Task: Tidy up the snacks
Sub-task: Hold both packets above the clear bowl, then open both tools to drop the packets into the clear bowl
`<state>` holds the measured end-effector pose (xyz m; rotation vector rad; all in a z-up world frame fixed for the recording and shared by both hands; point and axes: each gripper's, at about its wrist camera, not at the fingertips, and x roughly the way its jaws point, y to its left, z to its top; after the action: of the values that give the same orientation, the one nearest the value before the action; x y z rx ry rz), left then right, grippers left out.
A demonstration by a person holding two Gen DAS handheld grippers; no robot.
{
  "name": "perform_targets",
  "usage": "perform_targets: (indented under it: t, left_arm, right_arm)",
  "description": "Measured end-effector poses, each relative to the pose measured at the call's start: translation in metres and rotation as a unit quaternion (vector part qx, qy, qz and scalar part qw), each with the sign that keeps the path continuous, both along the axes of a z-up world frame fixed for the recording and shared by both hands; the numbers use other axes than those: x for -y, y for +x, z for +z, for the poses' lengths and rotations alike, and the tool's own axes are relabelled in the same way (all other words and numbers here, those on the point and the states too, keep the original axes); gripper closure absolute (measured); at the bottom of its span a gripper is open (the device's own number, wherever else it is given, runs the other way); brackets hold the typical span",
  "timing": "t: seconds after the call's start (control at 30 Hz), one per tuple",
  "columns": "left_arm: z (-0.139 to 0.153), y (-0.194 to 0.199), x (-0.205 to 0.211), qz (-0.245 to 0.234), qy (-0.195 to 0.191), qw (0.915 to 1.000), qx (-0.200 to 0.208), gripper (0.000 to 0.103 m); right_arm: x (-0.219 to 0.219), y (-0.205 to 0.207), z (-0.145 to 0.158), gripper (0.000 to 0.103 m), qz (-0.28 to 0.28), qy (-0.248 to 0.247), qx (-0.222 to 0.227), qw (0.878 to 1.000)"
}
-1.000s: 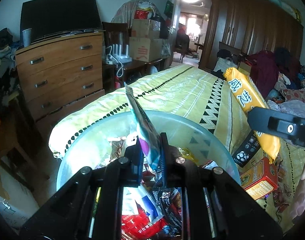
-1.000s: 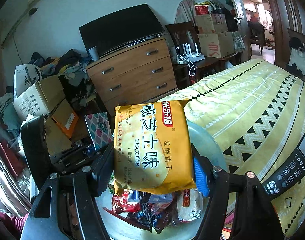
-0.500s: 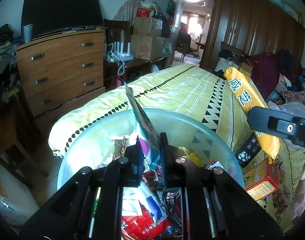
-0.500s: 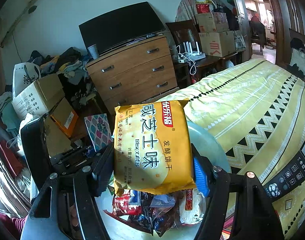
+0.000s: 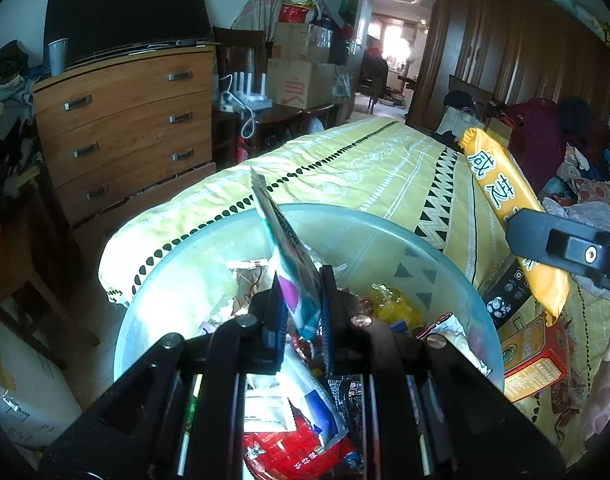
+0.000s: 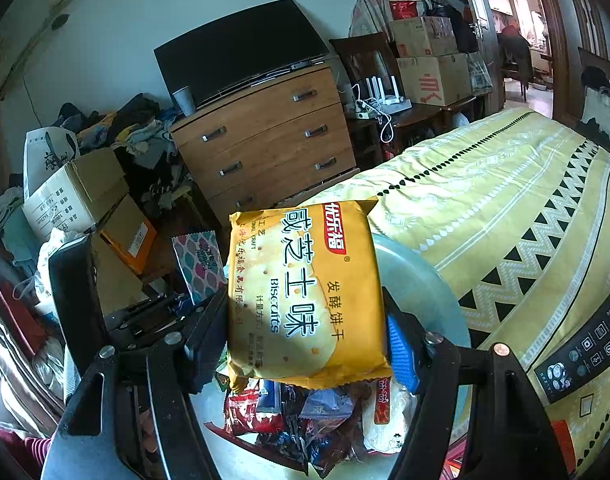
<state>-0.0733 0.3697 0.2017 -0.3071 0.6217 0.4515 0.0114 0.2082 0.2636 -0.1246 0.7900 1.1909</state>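
A pale translucent basin [image 5: 405, 240] on the bed holds several snack packets. My left gripper [image 5: 301, 308] is shut on a thin teal and purple snack packet [image 5: 289, 252] that stands edge-on above the basin. That same patterned packet [image 6: 199, 262] shows at the left of the right wrist view, with the left gripper [image 6: 161, 312] below it. My right gripper [image 6: 305, 320] is shut on a yellow biscuit pack [image 6: 305, 296], held flat-faced over the basin [image 6: 421, 292]. In the left wrist view the biscuit pack [image 5: 505, 200] hangs at the right, in the right gripper's black finger [image 5: 565, 240].
A yellow patterned bedspread [image 5: 365, 160] runs ahead. A black remote [image 6: 585, 348] and a red and yellow box [image 5: 533, 356] lie right of the basin. A wooden chest of drawers [image 5: 125, 128] with a television stands beyond the bed's left edge. Cardboard boxes [image 6: 77, 192] and clothes crowd the floor.
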Motion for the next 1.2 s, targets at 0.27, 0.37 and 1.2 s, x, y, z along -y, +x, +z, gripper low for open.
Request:
perform_targets:
  t: [0.27,0.37,1.2]
  left_arm:
    - [-0.001,0.000,-0.001,0.000,-0.001,1.0000,-0.005,0.089]
    - [-0.003,0.001,-0.003,0.002,-0.003,1.0000,-0.009,0.089]
    - [-0.016,0.007,-0.011,0.011,-0.011,0.9994,-0.032,0.072]
  right_arm:
    - [-0.005,0.000,-0.002,0.031,0.001,-0.001,-0.002,1.000]
    - [-0.006,0.000,-0.003,0.031,0.001,-0.002,-0.003,1.000]
    - [-0.010,0.003,-0.014,0.029,-0.001,-0.011,-0.003,1.000]
